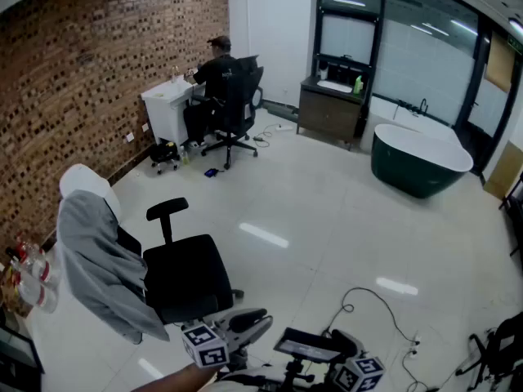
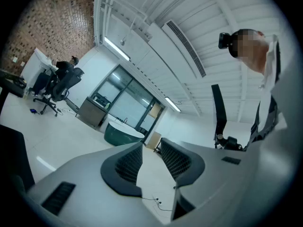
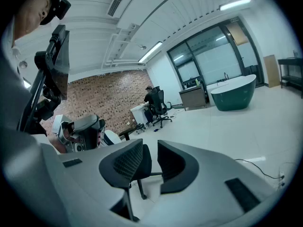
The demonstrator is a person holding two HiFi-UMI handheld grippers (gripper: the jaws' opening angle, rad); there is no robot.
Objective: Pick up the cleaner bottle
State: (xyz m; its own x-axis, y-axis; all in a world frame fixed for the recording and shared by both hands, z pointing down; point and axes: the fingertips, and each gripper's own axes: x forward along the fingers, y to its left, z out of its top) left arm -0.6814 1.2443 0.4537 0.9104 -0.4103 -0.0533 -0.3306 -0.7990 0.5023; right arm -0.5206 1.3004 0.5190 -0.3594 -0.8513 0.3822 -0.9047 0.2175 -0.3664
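Observation:
The cleaner bottle is a small green bottle standing on the dark vanity cabinet against the far wall, several metres from me. It also shows as a green speck in the right gripper view. My left gripper and right gripper are low at the bottom of the head view, near my body. The left gripper has a narrow gap between its jaws, with only floor showing through. The right gripper likewise stands slightly apart and holds nothing.
A black office chair draped with a grey jacket stands just ahead on the left. A dark green bathtub sits at the far right. A person sits at a white desk by the brick wall. Cables lie on the floor.

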